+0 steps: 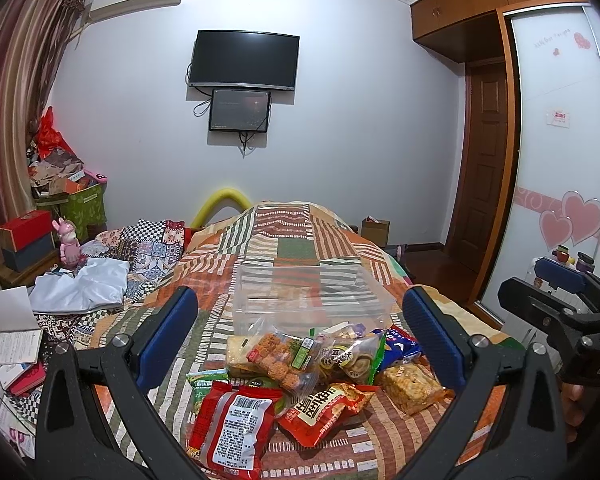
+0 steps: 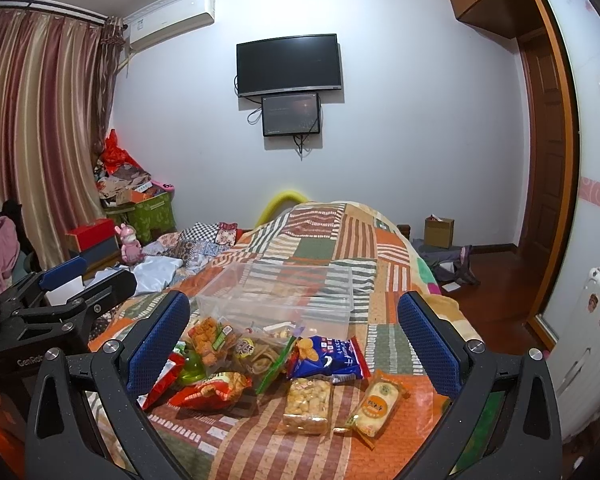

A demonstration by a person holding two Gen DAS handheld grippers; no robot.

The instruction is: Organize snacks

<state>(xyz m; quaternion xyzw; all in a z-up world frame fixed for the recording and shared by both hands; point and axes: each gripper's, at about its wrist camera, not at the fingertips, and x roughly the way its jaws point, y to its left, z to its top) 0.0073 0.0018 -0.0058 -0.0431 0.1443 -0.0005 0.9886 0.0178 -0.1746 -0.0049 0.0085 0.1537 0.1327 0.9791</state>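
Lying on the patchwork quilted bedspread (image 1: 284, 248), we list a heap of packaged snacks, all framed between the spread fingers of both tongs.

Left gripper (image 1: 300, 332): jaws wide apart, holding nothing. We see its blue-padded fingers (image 1: 168, 328) flank the heap without touching any packet.

Right gripper (image 2: 294, 332): jaws likewise wide apart, empty, hovering over the near edge of the heap.

Clear rectangular plastic storage bin (image 2: 276, 292): sits upright on the bedspread just beyond the snacks, farther from both tongs. We cannot tell whether any packet is inside; the nearest ones lie against its front wall.

Contents of the heap, as we read them:
- red foil packet with a white printed label (image 1: 232, 424), nearest the left tongs, lying flat;
- red-orange crisp bag with large white characters (image 1: 324, 408), beside it;
- clear bag of orange fried cubes with a green label (image 1: 284, 356), resting on top of other packets;
- blue snack bag with crisp pictures (image 2: 328, 356), just in front of the bin;
- clear wrapped block of puffed rice cake (image 2: 306, 404), flat, near the right tongs;
- pale yellow long wrapped biscuit (image 2: 374, 404), just beside that block, apart from the main heap.
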